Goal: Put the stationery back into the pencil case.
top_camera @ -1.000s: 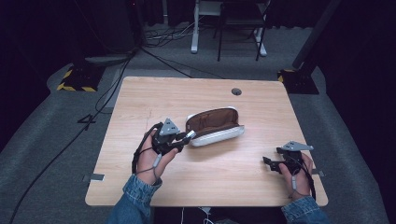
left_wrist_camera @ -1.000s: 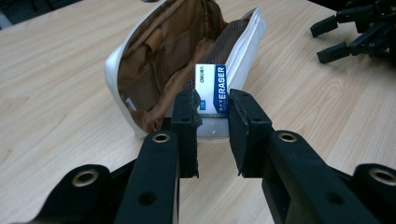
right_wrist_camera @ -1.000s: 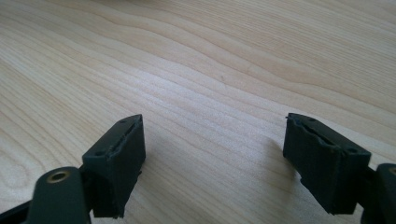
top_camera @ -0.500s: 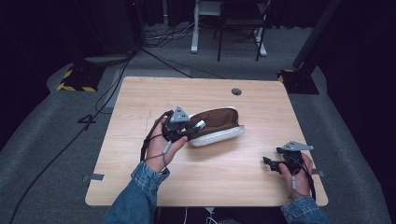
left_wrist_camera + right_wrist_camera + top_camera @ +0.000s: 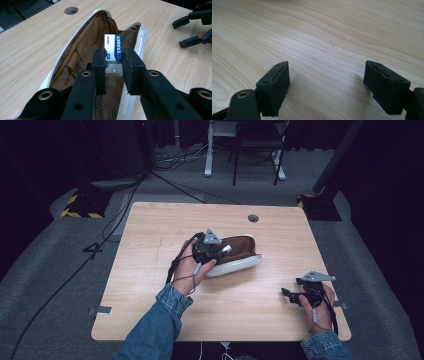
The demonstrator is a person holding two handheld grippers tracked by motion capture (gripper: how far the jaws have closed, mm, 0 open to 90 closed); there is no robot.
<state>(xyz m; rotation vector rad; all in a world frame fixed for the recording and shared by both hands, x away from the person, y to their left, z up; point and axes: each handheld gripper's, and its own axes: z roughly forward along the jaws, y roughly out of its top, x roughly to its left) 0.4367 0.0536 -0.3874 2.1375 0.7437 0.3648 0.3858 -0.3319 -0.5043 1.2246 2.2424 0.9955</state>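
Observation:
A white pencil case [image 5: 235, 255] with a brown lining lies open at the middle of the wooden table [image 5: 165, 225]. My left gripper [image 5: 223, 251] is over its open mouth, shut on a white and blue eraser [image 5: 113, 51]. In the left gripper view the eraser hangs above the case's brown lining [image 5: 82, 50] and mesh pocket [image 5: 130, 37]. My right gripper [image 5: 288, 293] rests near the table's front right corner, wide open with nothing between its fingers [image 5: 274, 85]; it also appears in the left gripper view [image 5: 192, 30].
A round cable hole [image 5: 253, 218] sits in the table's far edge. Beyond the table are a chair and desk legs [image 5: 240, 150], floor cables [image 5: 165, 175] and a yellow-black striped base [image 5: 80, 205].
My left gripper has moved right and forward with the eraser, from beside the case's left end to over its open mouth. The right gripper has stayed put.

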